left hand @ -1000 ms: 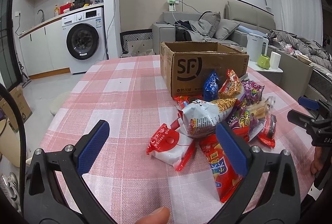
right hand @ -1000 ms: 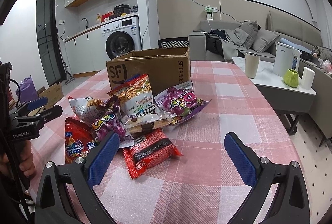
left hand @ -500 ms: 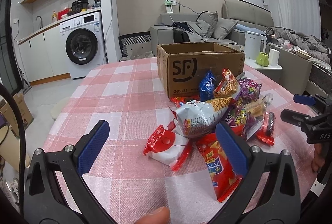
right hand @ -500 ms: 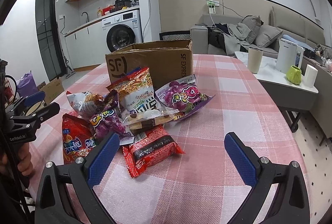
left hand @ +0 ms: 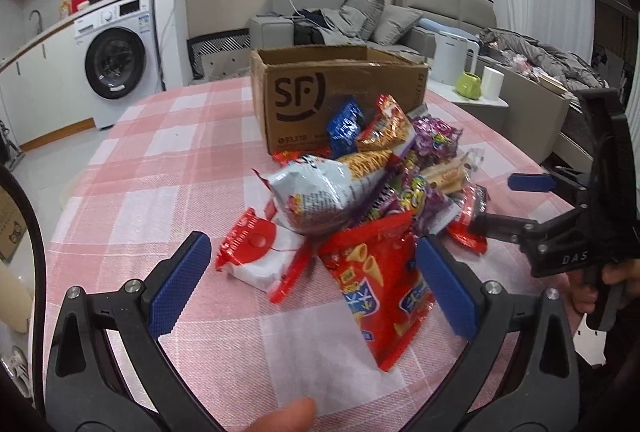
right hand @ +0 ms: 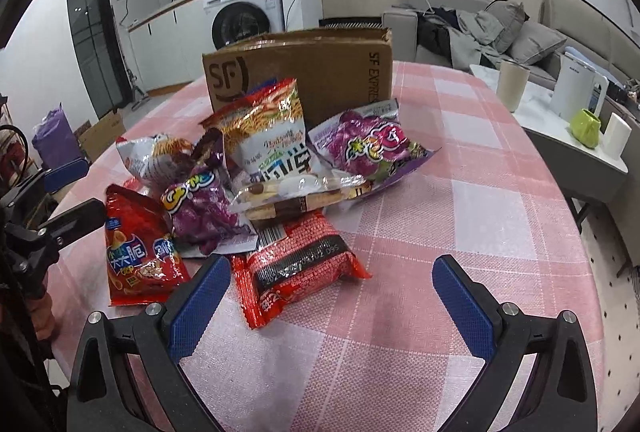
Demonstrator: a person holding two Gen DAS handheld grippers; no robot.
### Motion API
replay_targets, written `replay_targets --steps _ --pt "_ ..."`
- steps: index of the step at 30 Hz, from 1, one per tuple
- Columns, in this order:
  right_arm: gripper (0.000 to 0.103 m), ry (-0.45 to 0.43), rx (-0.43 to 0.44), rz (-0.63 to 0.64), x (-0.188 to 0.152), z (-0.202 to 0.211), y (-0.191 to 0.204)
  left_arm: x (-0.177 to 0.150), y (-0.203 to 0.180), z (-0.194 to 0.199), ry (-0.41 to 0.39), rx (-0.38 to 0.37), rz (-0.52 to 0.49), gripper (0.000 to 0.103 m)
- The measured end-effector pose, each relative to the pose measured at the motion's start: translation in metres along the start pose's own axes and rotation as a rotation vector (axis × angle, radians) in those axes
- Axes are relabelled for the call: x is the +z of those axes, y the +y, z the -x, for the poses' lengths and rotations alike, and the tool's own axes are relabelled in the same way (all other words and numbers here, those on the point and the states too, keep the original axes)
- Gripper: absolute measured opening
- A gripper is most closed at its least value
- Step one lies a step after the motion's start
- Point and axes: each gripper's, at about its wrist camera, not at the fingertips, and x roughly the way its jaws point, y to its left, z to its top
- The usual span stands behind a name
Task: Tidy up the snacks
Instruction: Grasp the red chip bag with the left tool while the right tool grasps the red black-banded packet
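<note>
A heap of snack packs lies on the pink checked table in front of an open SF cardboard box (left hand: 340,92) (right hand: 304,72). My left gripper (left hand: 312,284) is open just above the table, its pads either side of a red chip bag (left hand: 380,284) and a red-and-white pack (left hand: 256,256). A silver bag (left hand: 316,192) lies behind them. My right gripper (right hand: 332,306) is open with a red noodle pack (right hand: 300,264) just beyond its left pad. In that view the pile also holds purple bags (right hand: 372,148), a noodle snack bag (right hand: 272,136) and the red chip bag (right hand: 140,252).
Each gripper shows in the other's view: the right gripper (left hand: 516,204) on the pile's right side, the left gripper (right hand: 72,192) on its left. A low side table (right hand: 560,136) with a kettle, cups and a green mug stands to the right. Bare tablecloth (right hand: 460,192) lies right of the pile.
Both grippers have moved in toward the snack pile. The left one now straddles the red chip bag, and the right one has neared the red noodle pack. Both stay open.
</note>
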Motion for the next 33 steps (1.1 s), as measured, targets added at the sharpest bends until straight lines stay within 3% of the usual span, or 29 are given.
replay_targets --steps 8,14,20,26,33 --pt "0.100 0.066 0.028 0.025 0.002 -0.018 0.005 -0.007 -0.012 -0.018 0.081 -0.086 -0.027 0.101" --pt "0.082 0.112 0.050 0.070 0.008 -0.032 0.011 -0.008 -0.017 -0.030 0.134 -0.139 -0.034 0.079" --pt "0.078 0.119 0.049 0.106 0.011 -0.038 0.019 -0.009 -0.023 -0.038 0.183 -0.199 -0.038 0.053" --pt "0.056 0.118 0.061 0.104 0.010 -0.036 0.018 -0.010 -0.024 -0.037 0.163 -0.223 -0.026 0.041" --pt "0.051 0.105 0.078 0.078 0.002 -0.024 0.008 -0.008 -0.020 -0.033 0.149 -0.233 -0.019 0.036"
